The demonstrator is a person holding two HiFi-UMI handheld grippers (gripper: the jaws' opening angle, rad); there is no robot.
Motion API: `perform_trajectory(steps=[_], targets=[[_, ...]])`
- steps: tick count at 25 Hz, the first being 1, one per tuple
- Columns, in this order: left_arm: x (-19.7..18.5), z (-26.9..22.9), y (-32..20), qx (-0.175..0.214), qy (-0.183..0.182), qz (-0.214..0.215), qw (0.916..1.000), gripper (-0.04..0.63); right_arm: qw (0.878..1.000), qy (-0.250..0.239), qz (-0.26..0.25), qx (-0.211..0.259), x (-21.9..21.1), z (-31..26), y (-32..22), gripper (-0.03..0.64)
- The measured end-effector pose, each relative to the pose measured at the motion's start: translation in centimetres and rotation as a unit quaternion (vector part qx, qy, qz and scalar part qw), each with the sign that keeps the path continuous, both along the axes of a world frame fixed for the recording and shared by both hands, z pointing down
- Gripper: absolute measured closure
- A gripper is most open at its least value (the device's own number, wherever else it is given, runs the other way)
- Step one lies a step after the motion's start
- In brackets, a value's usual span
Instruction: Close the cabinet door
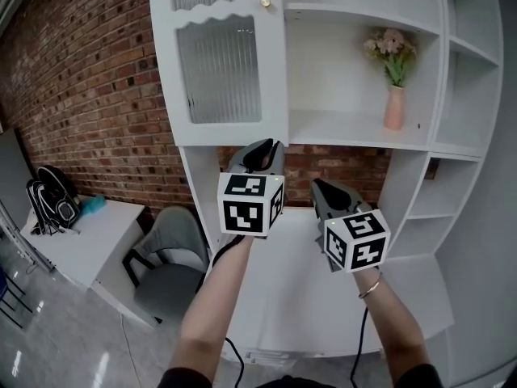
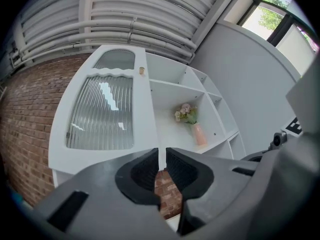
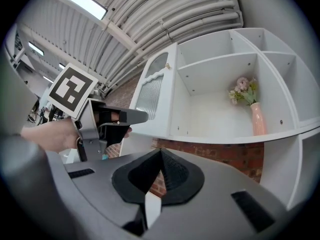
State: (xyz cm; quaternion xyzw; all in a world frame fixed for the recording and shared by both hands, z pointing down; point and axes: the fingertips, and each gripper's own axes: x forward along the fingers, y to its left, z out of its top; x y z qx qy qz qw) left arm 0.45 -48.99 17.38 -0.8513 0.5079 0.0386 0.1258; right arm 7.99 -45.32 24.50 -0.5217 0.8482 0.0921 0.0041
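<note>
The door [image 1: 218,55] runs off the top of the head view, its lower right corner hidden behind the left gripper [image 1: 265,146]. Both forearms [image 1: 212,314] are cut off at the bottom edge; one partly covers the chair [image 1: 166,277].

White cabinet door w/ ribbed glass panel [image 1: 218,55] stands open. Left gripper [image 1: 263,146] tips at its bottom right corner. Right gripper [image 1: 320,185] lower, beside left one, clear of door.

Red brick wall [image 1: 89,95] runs down the left of the head view. Below it, lower left, a white desk [image 1: 85,245] with a black backpack [image 1: 50,202] on top, a grey chair [image 1: 166,265] tucked beside it, and a glossy pale floor [image 1: 56,346]. Up top in the left gripper view there's a ribbed white ceiling [image 2: 150,14], and a window [image 2: 280,14] showing greenery at the upper right.
</note>
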Motion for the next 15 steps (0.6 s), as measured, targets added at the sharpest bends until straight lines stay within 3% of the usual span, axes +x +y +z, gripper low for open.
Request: perform_trajectory(steps=[15], targets=[[-7.3, 8.1, 5.8, -0.051, -0.004, -0.044, 0.9978, 0.569, 0.999, -0.016, 0.002, -0.036, -1.0, 3.8, 3.4, 0.616]])
